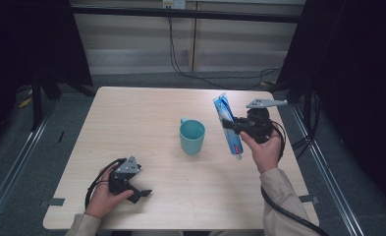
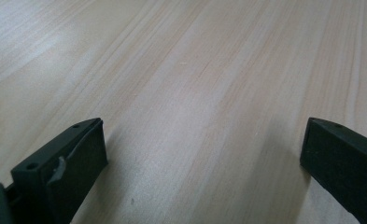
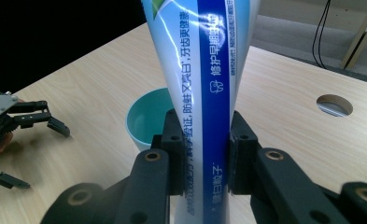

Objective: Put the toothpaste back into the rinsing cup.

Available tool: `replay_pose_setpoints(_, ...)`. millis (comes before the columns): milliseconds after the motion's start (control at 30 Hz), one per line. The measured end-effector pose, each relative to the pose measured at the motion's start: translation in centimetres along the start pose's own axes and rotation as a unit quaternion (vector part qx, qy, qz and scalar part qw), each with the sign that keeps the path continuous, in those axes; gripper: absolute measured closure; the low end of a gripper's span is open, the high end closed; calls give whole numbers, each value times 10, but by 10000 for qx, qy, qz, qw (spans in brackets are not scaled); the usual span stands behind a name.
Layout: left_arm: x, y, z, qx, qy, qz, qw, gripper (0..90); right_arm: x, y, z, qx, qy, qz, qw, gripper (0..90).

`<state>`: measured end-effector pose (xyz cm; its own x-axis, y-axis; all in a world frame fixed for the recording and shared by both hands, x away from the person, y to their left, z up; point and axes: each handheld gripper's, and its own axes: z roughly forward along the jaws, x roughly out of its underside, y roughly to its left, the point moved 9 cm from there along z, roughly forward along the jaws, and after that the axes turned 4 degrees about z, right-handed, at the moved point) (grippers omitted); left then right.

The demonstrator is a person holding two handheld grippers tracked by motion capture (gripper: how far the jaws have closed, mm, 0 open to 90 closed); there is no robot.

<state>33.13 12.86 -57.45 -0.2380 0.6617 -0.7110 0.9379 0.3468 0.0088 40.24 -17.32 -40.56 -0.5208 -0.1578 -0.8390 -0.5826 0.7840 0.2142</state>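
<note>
One teal cup point(image 1: 192, 136) (inside hidden); right claw point(image 3: 203, 154) clamped on toothpaste tube point(image 3: 204, 70); left claw point(image 2: 204, 154) apart.

Blue-and-white plastic toothpaste tube point(image 1: 228, 126): elongated, flat crimped end uppermost, cap end lowermost, tilted with the top leaning toward the upper left of the frame. Position: right of centre in the high view, raised above the worktop. In the right gripper view the tube point(image 3: 204, 84) runs vertically through the frame centre, its white side bearing blue printed characters beside a dark blue stripe, its body pinched in at mid-length.
</note>
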Motion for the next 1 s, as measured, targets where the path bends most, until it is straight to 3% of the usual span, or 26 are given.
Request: replay_pose_setpoints(1000,0,0,0,0,1,2,10000,0,-20,3,4,-78,-421,111,9990,739)
